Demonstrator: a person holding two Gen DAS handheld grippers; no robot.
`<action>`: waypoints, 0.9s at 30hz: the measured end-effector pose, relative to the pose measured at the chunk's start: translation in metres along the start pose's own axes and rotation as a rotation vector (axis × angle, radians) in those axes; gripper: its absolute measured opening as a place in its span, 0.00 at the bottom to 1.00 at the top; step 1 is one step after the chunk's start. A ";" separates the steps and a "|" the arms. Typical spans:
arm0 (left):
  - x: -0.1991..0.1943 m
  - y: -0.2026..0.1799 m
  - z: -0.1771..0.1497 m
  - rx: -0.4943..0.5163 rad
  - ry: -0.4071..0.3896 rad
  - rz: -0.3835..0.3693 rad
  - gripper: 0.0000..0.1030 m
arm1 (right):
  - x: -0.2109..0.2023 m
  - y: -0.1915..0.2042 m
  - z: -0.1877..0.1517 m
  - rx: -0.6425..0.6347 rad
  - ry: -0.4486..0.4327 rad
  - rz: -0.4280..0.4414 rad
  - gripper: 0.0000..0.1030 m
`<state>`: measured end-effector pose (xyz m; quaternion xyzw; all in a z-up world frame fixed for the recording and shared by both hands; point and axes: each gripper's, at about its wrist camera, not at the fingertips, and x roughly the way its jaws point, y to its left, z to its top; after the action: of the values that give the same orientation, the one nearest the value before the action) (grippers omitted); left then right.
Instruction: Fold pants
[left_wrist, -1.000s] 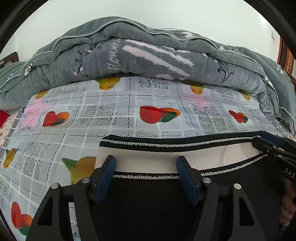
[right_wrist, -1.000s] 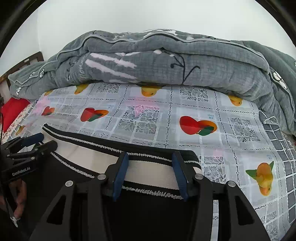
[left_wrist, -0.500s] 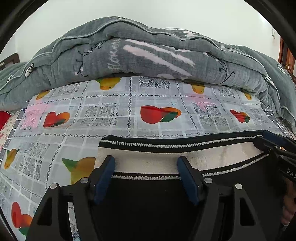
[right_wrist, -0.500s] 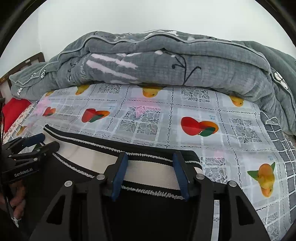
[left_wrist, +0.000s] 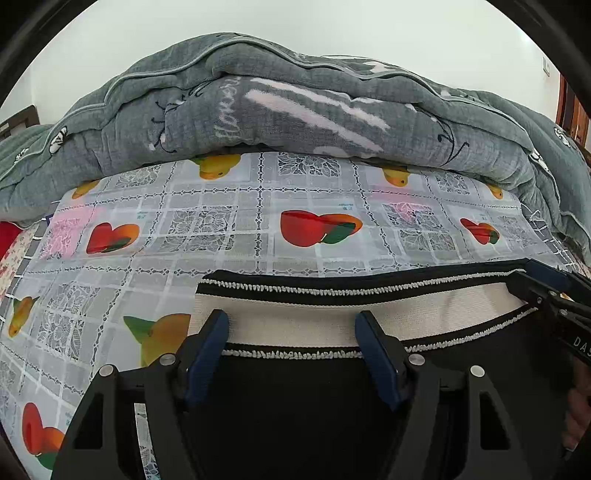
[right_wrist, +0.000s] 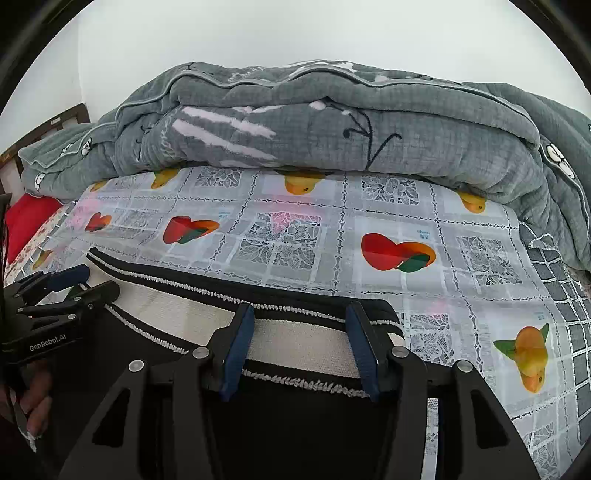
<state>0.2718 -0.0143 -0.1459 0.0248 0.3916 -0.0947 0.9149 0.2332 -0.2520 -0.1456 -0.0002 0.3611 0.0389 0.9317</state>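
Observation:
Black pants (left_wrist: 295, 406) lie flat on the bed, with a white waistband (left_wrist: 295, 325) edged in black and white trim on the far side. They also show in the right wrist view (right_wrist: 295, 424), waistband (right_wrist: 299, 339). My left gripper (left_wrist: 291, 332) is open over the waistband's left end. My right gripper (right_wrist: 299, 325) is open over the waistband's right end. Each gripper shows in the other's view: the right one (left_wrist: 546, 291) and the left one (right_wrist: 70, 288), both low on the cloth.
A plastic cover (left_wrist: 258, 221) printed with fruit and lace squares covers the bed. A thick grey quilt (left_wrist: 295, 122) is piled along the far side and wraps round the right (right_wrist: 554, 206). A red cloth (right_wrist: 29, 221) lies far left.
Both grippers have eased back and down a little along the pants; the waistband sits slightly farther from the fingers. Jaws stay open.

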 end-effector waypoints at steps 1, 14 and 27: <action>0.001 0.000 0.001 0.002 0.001 0.001 0.68 | 0.000 0.000 0.000 0.000 0.001 0.002 0.51; 0.015 0.000 0.015 0.011 0.001 0.030 0.73 | 0.017 0.005 0.015 -0.039 0.014 0.004 0.54; 0.033 0.006 0.031 -0.009 -0.001 0.021 0.74 | 0.037 0.004 0.033 -0.044 0.012 0.005 0.54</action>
<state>0.3175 -0.0172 -0.1483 0.0250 0.3911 -0.0832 0.9162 0.2824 -0.2442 -0.1466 -0.0199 0.3656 0.0491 0.9293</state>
